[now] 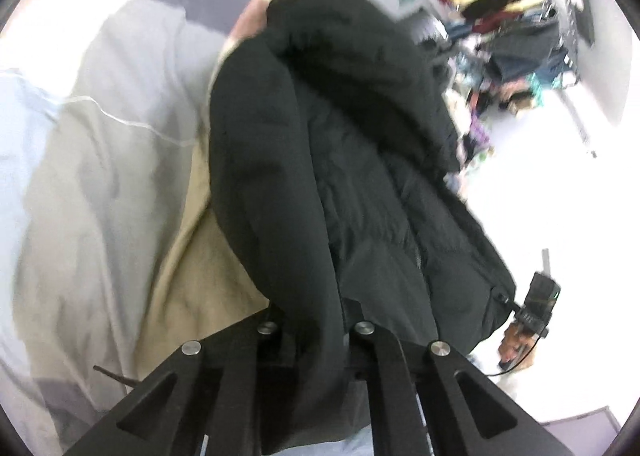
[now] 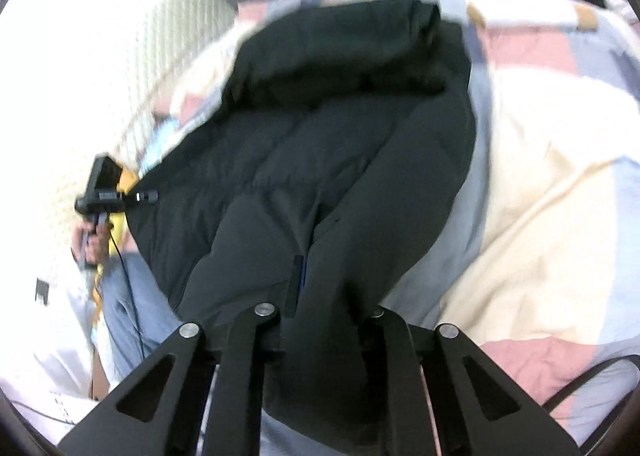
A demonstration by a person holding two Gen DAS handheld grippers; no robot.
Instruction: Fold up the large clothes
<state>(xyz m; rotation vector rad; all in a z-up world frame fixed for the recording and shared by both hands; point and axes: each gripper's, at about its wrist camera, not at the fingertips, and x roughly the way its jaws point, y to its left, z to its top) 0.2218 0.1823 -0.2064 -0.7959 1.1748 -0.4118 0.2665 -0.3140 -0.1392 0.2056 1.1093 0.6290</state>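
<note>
A large black padded jacket point(image 1: 340, 160) hangs stretched between both grippers above a bed. My left gripper point(image 1: 316, 320) is shut on one edge of the jacket, its fingertips buried in the fabric. My right gripper point(image 2: 320, 308) is shut on another edge of the same jacket point(image 2: 340, 144). The jacket's far end with the hood droops onto the bedding. The right gripper shows in the left wrist view point(image 1: 534, 308) at the jacket's right edge. The left gripper shows in the right wrist view point(image 2: 106, 192) at the jacket's left edge, held by a hand.
A patchwork quilt point(image 2: 552, 184) in cream, pink, grey and pale blue covers the bed point(image 1: 100, 160) under the jacket. A heap of mixed clothes point(image 1: 500, 36) lies on the white floor at the upper right. A person's legs in jeans point(image 2: 128, 296) stand beside the bed.
</note>
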